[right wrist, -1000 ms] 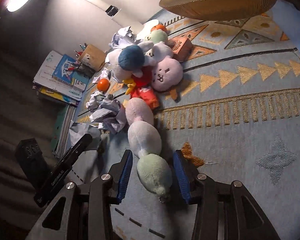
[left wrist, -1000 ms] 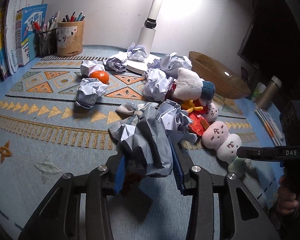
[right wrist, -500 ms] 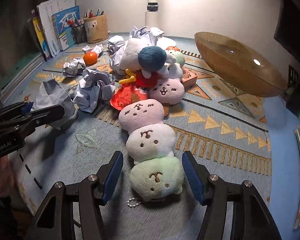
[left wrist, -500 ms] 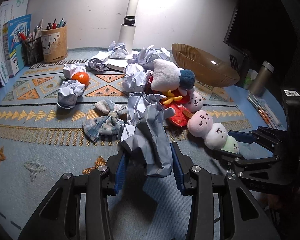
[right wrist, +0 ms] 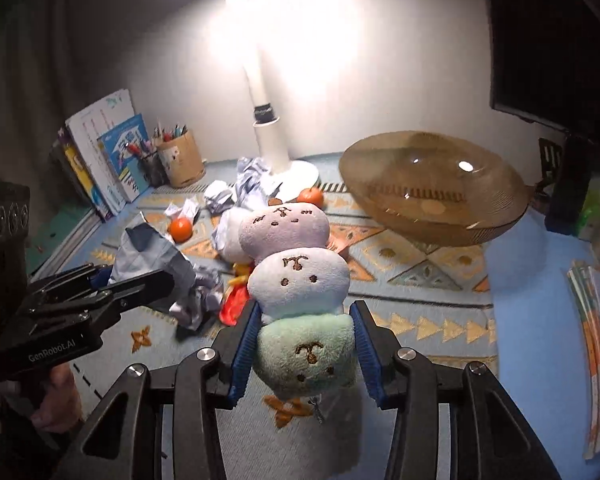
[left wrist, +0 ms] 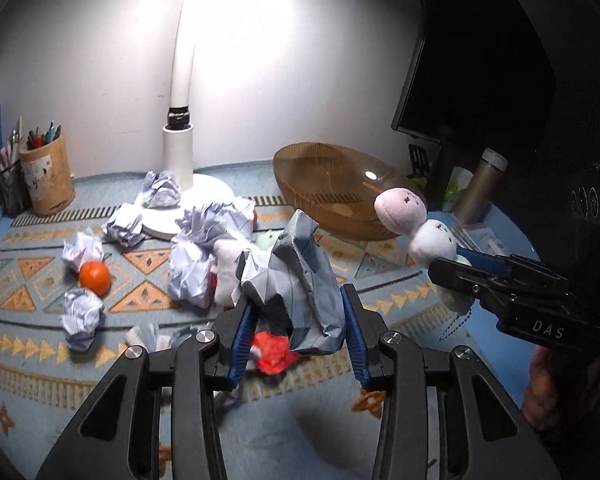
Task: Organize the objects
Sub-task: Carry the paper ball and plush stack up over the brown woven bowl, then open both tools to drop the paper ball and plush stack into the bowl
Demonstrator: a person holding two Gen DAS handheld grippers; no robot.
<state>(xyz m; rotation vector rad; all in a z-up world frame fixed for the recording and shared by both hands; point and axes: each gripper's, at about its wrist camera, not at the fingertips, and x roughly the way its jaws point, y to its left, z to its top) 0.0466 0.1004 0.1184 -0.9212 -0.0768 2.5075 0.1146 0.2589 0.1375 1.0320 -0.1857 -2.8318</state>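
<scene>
Ahead of the left gripper, its clamped crumpled paper stands before the lamp base. The bowl sits ahead and right; the orange and pen cup ahead and left. The three-ball plush is in the right gripper, seemingly clear of the mat.

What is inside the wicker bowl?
As far as both views show, the bowl holds nothing: only its ribbed inner wall and a lamp glint. In the left view, the plush covers part of its rim.
</scene>
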